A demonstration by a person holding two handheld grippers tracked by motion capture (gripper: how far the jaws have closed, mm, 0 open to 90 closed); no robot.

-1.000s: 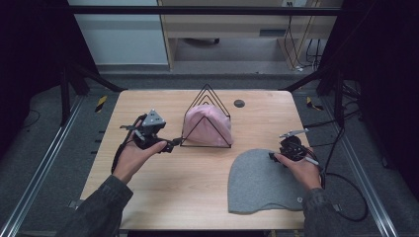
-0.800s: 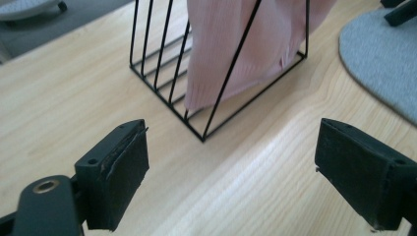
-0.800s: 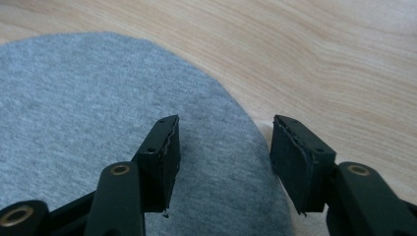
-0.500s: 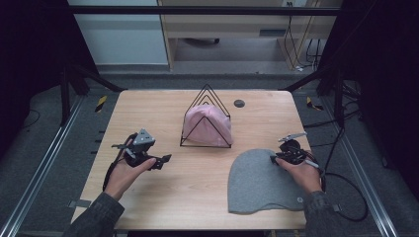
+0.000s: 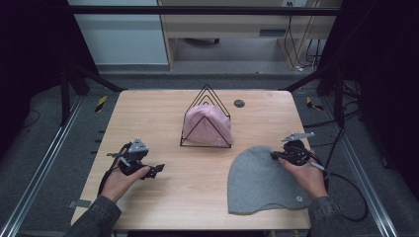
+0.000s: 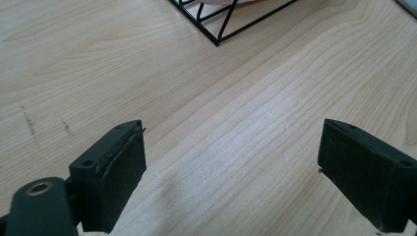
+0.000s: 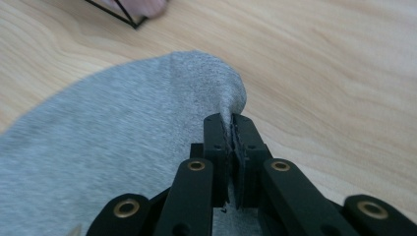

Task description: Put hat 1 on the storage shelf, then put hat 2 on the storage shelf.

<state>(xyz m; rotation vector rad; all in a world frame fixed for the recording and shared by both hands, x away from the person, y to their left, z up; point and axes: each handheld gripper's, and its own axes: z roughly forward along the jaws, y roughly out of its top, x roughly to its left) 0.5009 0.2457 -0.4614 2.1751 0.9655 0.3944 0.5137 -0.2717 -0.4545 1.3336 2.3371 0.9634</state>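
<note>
From the high view, a soft grey knit hat [image 5: 264,180] lies flat, near right on the pale wooden surface [image 5: 197,187]; the right tongs [image 5: 274,156] have just been closing and pinch its edge. From the left gripper view, the left tongs [image 6: 231,162] are released over bare wood; the wire rack [image 6: 221,19] is cut off. From the right gripper view, the black pads [image 7: 216,142] clench a raised fold of the hat.

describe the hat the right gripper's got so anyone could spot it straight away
On the wooden table, look at the near right corner. A grey beanie lies flat there, its far edge pinched in the right gripper. The only other hat, the pink one, sits inside a black wire rack.
</note>
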